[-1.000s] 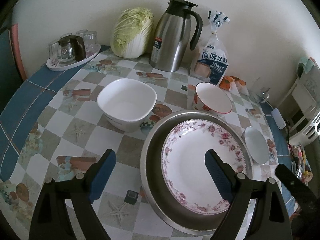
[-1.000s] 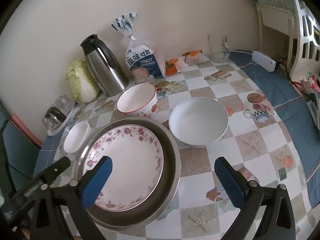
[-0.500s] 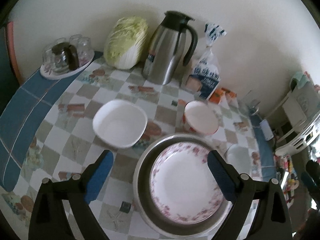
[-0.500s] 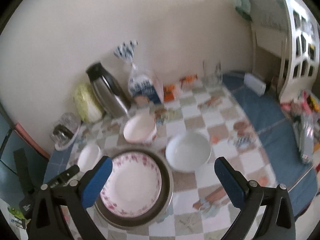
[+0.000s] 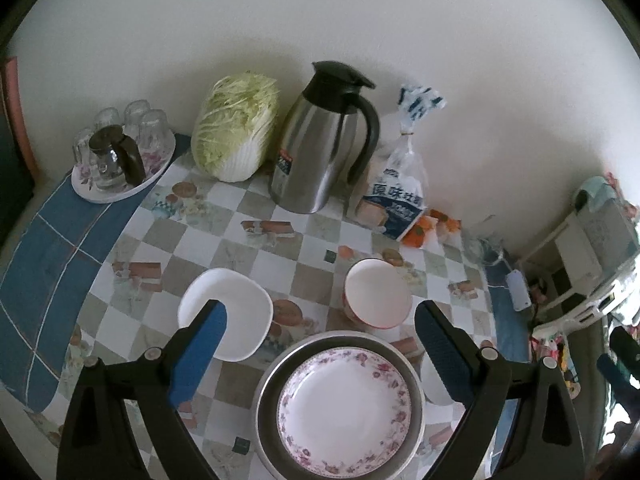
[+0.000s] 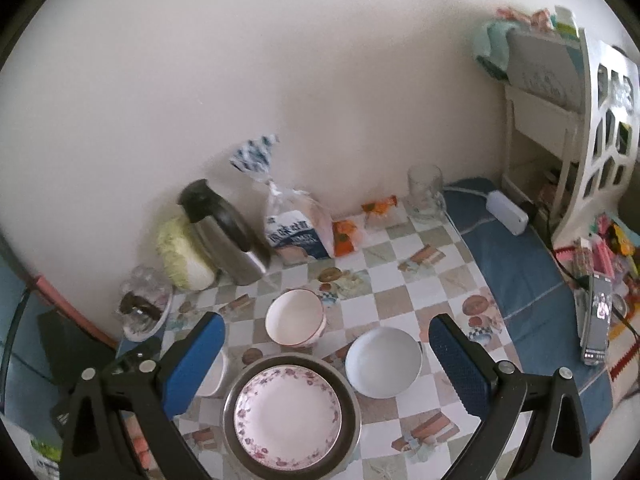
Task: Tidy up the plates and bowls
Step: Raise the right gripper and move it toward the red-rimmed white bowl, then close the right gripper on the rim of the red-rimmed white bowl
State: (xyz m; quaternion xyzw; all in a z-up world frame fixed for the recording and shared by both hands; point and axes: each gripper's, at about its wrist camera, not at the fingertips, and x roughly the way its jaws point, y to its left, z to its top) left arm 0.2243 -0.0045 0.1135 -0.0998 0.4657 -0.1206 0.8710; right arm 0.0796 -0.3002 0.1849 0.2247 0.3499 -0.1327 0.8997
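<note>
A floral-rimmed plate (image 5: 344, 408) (image 6: 288, 406) lies inside a round steel pan (image 5: 269, 376) (image 6: 354, 404) at the near middle of the table. Behind the pan stands a red-rimmed bowl (image 5: 378, 300) (image 6: 294, 316). A white square bowl (image 5: 240, 316) sits to the pan's left, half behind one finger in both views. A white round bowl (image 6: 382, 360) sits to the pan's right. My left gripper (image 5: 320, 308) hangs open high above the dishes and holds nothing. My right gripper (image 6: 327, 320) is also open and empty, well above the table.
Along the wall stand a steel jug (image 5: 320, 152), a cabbage (image 5: 236, 132), a bag of toast (image 5: 394, 200) and a tray of glasses (image 5: 120, 160). A glass mug (image 6: 424, 192) and a white power strip (image 6: 506, 212) sit at the far right, beside a white shelf (image 6: 560, 120).
Both grippers have risen and drawn back from the table, so the dishes look smaller and more wall shows. The dishes have not moved, and both grippers stay open.
</note>
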